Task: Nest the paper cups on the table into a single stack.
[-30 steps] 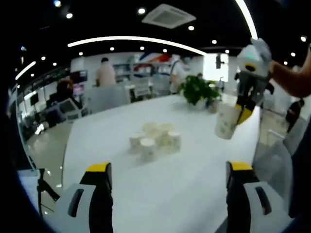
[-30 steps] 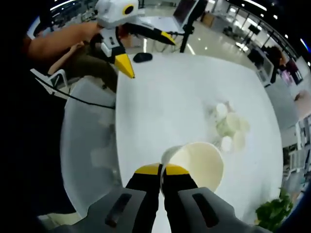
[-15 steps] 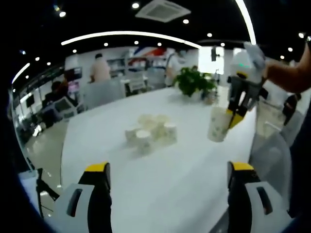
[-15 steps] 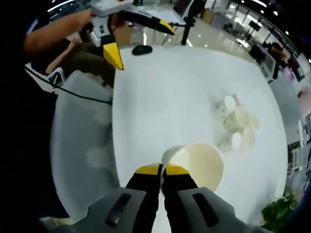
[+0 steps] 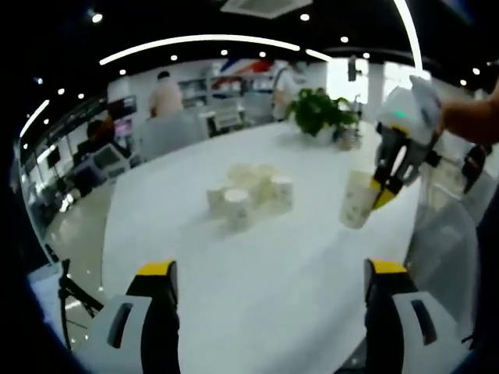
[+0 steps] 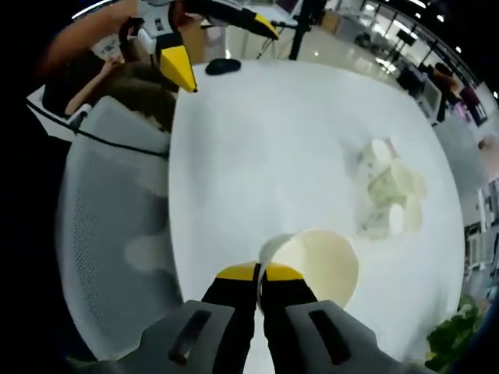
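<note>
- Left gripper view: I'm holding my left gripper [image 5: 269, 300] over the near edge of the white table [image 5: 234, 265], jaws spread wide with nothing between them.
- The cluster of paper cups [image 5: 249, 196] is sitting straight ahead of those jaws, around the middle of the table, all upright with mouths up. They're white with a faint greenish print, packed close; I can't tell which ones are touching.
- Off toward the table's right edge my right gripper [image 5: 383, 187] is hanging in the air, pinching the held cup [image 5: 357, 209] by its rim. The cup's long axis is roughly upright, a bit tilted, and it's clear of the tabletop.
- Right gripper view: I'm looking down past the jaws, which are pressed together on the near rim of the held cup [image 6: 316, 265], so I'm seeing right into its open mouth.
- The cluster [image 6: 388, 195] is lying ahead and to the right of that cup, well apart from it, nearer the table's far right side. That offset is what the coming move hinges on, I reckon.
- The loaded right gripper looks like the one to carry the cup over a cluster cup; the left gripper [image 6: 175, 66] is hovering by the table's far left corner, jaws apart.
</note>
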A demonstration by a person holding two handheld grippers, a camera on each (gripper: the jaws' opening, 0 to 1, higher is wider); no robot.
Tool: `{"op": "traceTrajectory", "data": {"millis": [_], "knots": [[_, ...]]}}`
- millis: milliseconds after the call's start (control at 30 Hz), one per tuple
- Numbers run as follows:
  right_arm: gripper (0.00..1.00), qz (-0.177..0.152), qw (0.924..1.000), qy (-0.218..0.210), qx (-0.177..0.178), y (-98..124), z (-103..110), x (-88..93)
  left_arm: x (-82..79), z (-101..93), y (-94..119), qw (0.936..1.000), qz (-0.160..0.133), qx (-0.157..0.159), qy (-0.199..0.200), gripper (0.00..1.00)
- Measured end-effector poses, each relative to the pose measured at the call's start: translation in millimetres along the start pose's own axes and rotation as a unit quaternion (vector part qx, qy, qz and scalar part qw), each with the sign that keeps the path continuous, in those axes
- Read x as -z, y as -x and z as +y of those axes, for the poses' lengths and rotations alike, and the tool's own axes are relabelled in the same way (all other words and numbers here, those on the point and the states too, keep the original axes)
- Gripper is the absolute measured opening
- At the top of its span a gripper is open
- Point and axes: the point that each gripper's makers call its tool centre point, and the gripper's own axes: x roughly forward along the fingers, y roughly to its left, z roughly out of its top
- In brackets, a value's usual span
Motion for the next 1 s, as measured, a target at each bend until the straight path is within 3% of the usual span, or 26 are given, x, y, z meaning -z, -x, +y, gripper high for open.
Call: {"op": "traceTrajectory", "data": {"millis": [500,1000], "knots": [[0.00,0.014,0.9997,0.020,0.006,-33.5,15.0,15.8,-0.3,-1.8,2.0,1.0000,-0.005,-0.005,-0.001,0.97],[0.00,0.037,0.9987,0.032,-0.011,-57.4,29.5,30.5,3.6,-1.0,4.5,1.0000,0.000,-0.006,-0.002,0.94]]}}
